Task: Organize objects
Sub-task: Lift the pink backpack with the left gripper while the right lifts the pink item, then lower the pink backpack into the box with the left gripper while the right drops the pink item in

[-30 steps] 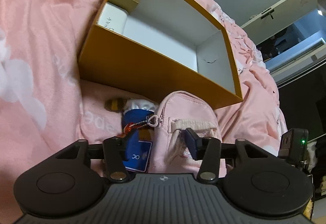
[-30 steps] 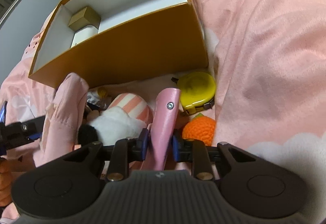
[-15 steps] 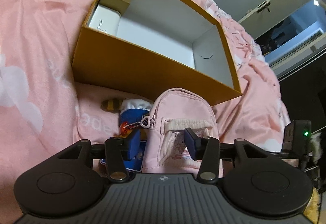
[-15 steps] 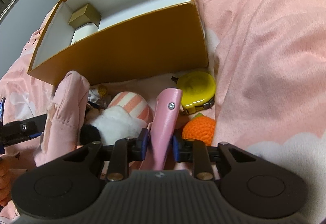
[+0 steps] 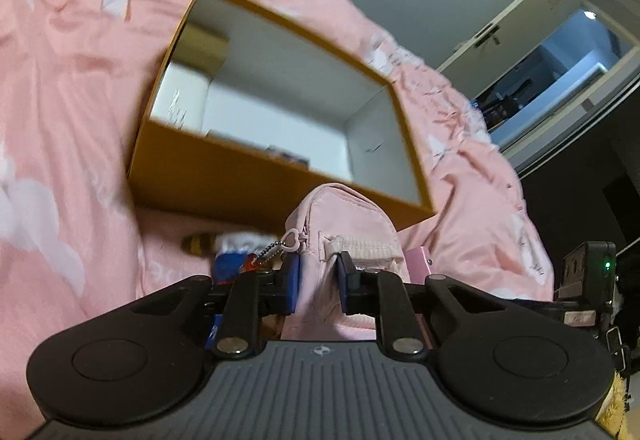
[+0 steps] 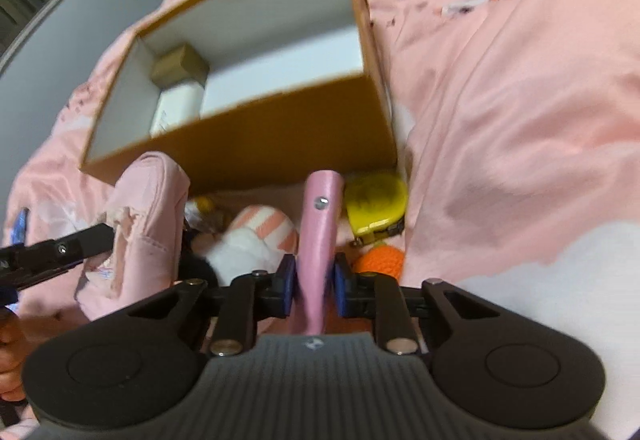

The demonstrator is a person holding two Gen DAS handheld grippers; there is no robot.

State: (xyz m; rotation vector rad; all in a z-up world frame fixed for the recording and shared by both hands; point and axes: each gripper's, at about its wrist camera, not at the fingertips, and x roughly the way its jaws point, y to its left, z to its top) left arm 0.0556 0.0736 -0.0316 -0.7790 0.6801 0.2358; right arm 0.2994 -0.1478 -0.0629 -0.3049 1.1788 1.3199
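The pink pouch (image 5: 344, 236) stands upright between the fingers of the left gripper (image 5: 318, 282), whose blue pads (image 5: 293, 282) are pressed in on its lower front, just under the zipper and its small heart pull. The pouch's top rises past the fingertips and overlaps the near wall of the box (image 5: 224, 176). In the right view the same pouch (image 6: 148, 224) shows at the left, with a black finger of the left gripper against its side.

The right gripper (image 6: 314, 284) is clamped on a pink strip (image 6: 320, 236) with a metal rivet; the strip stands up between the pads and leans slightly toward the far side, its tip near the box's (image 6: 280, 136) near wall.

Around the strip lie a striped white plush (image 6: 256, 240) to the left, a yellow tape measure (image 6: 374, 200) to the right, and an orange knitted ball (image 6: 380, 260) nearer, all on the pink blanket (image 6: 520, 120) in front of the box.

The box is open, white inside, and holds a small tan box (image 6: 180, 66) and a white box (image 6: 178, 108) at its left end.
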